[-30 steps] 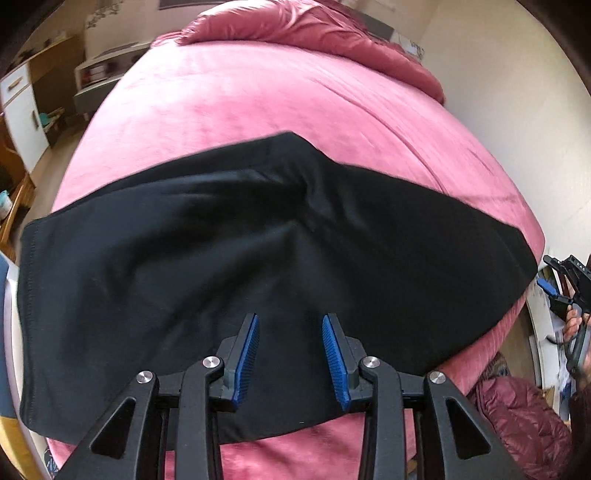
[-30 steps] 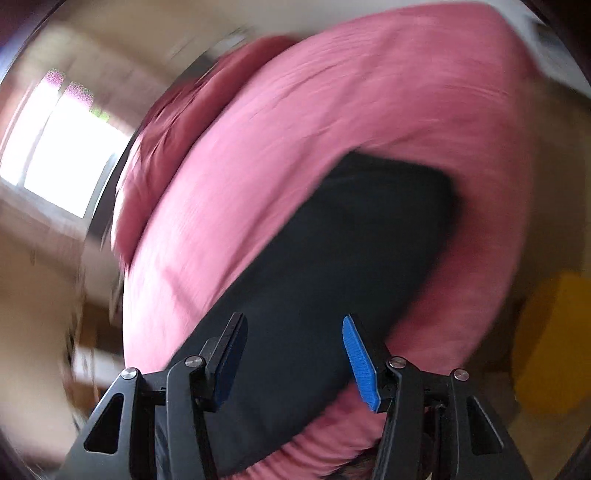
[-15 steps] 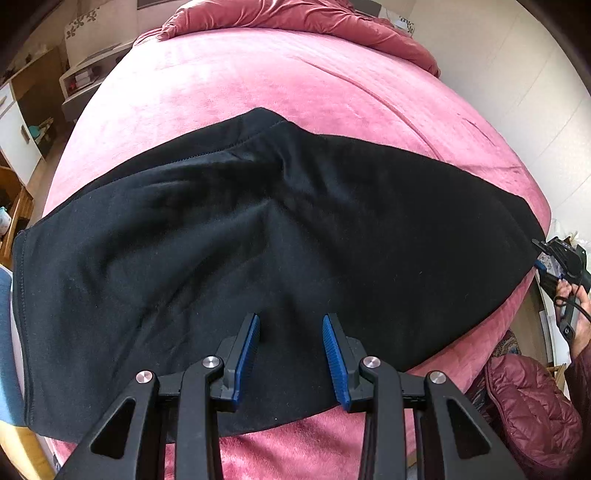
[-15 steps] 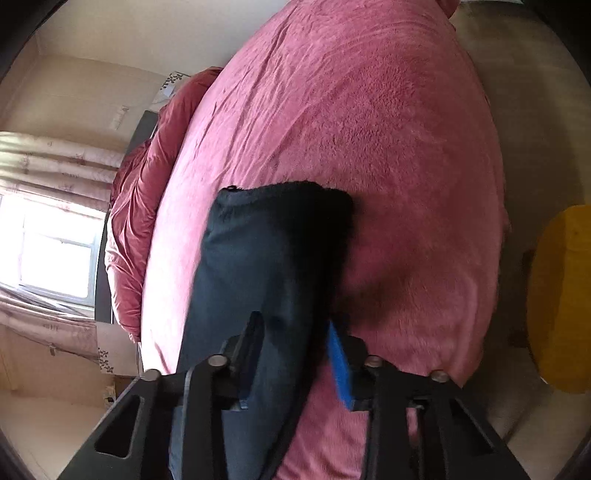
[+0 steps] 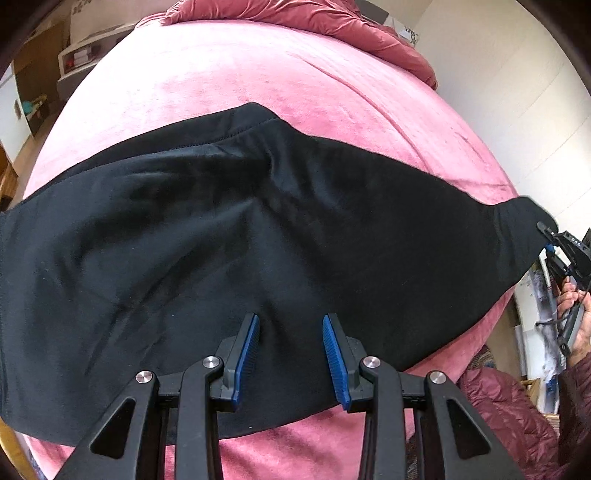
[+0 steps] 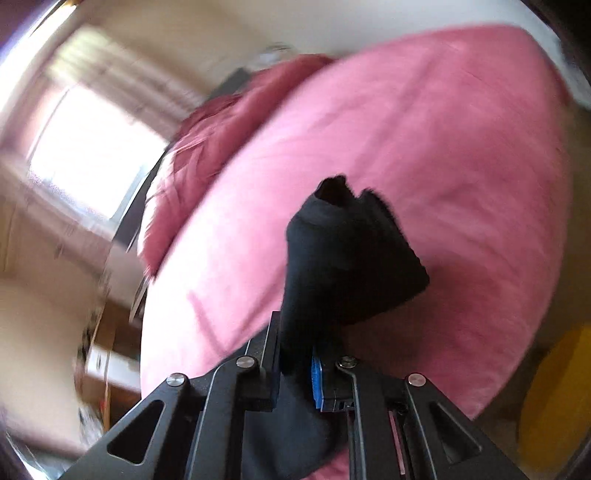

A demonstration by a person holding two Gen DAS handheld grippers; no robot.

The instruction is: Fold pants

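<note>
With the right tool [image 6: 295, 365] closing on the bunched cuff end of the black pants [image 5: 258, 240] spread across the pink bed [image 5: 258, 74], and the left tool [image 5: 291, 354] hovering part-open and empty above them, a shallow pinch could release the cloth mid-fold.

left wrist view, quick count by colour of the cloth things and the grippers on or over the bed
black pants: 1
pink bed cover: 1
dark red duvet: 1
black grippers with blue pads: 2, left gripper, right gripper
total: 5

Black pants [image 5: 258, 236] spread across pink bed [image 5: 258, 74]; left hand-held gripper [image 5: 291, 354] apparently hovers, jaws apart.
</note>
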